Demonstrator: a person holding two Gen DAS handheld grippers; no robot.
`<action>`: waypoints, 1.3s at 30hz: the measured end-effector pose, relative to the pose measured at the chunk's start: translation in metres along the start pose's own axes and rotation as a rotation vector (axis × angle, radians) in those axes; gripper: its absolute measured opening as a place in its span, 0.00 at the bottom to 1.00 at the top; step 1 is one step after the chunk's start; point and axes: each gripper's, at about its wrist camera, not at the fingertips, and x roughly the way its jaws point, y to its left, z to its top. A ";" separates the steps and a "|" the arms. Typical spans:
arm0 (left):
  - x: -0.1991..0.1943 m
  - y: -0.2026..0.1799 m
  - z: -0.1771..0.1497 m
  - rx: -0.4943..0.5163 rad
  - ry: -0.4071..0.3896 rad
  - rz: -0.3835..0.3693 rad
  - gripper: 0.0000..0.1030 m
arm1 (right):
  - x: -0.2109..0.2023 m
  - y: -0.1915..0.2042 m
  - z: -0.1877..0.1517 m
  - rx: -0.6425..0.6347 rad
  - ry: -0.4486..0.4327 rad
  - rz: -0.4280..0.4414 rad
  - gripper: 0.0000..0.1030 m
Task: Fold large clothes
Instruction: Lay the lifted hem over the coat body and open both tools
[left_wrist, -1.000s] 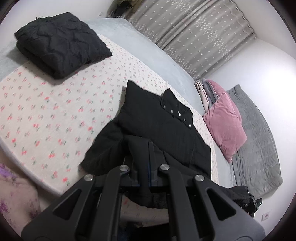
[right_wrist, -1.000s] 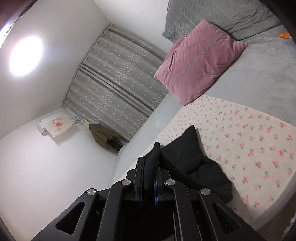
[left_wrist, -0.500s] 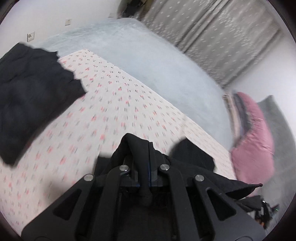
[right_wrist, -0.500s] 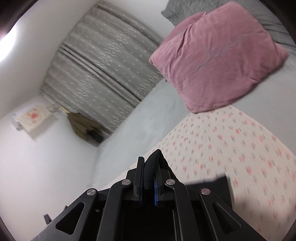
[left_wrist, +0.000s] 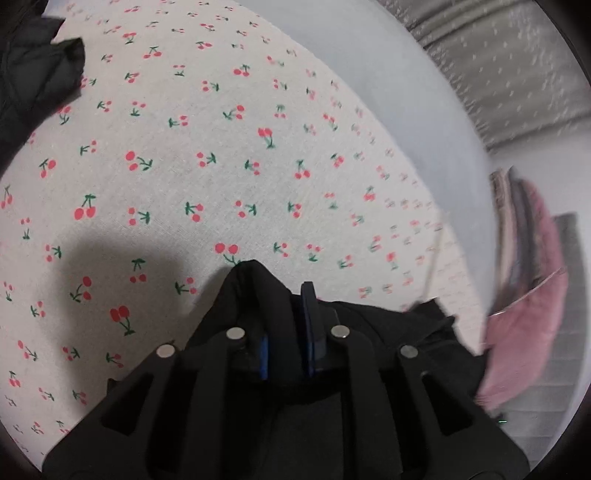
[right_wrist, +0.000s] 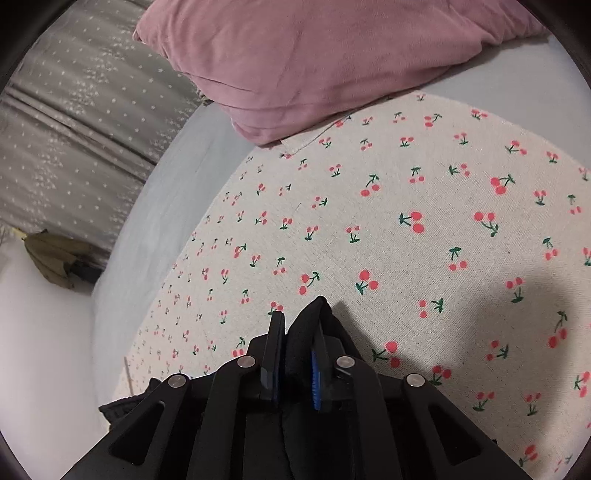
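Note:
My left gripper (left_wrist: 282, 295) is shut on a fold of the black garment (left_wrist: 255, 284) and holds it low over the cherry-print sheet (left_wrist: 221, 166). More of the black garment trails off to the right under the gripper (left_wrist: 424, 321). My right gripper (right_wrist: 299, 325) is shut on another fold of the same black garment (right_wrist: 306, 328), also close above the cherry-print sheet (right_wrist: 406, 221). Most of the garment is hidden under both grippers.
A folded black quilted garment (left_wrist: 33, 74) lies at the far left on the sheet. A pink pillow (right_wrist: 314, 62) rests at the sheet's far edge, also in the left wrist view (left_wrist: 524, 332). Grey curtains (right_wrist: 74, 129) hang behind the bed.
Both grippers have swung forward and down with the black garment, from raised above the bed to close over the cherry-print sheet. Both stay shut on the cloth.

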 end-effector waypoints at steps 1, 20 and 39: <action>-0.011 0.004 0.002 -0.017 0.000 -0.048 0.22 | -0.002 0.000 0.002 0.004 0.008 0.007 0.13; -0.015 0.034 -0.063 0.221 -0.135 0.103 0.51 | -0.028 0.003 -0.070 -0.374 -0.055 -0.116 0.64; -0.130 0.061 -0.197 0.253 -0.289 0.183 0.67 | -0.223 -0.046 -0.171 -0.204 -0.069 0.052 0.64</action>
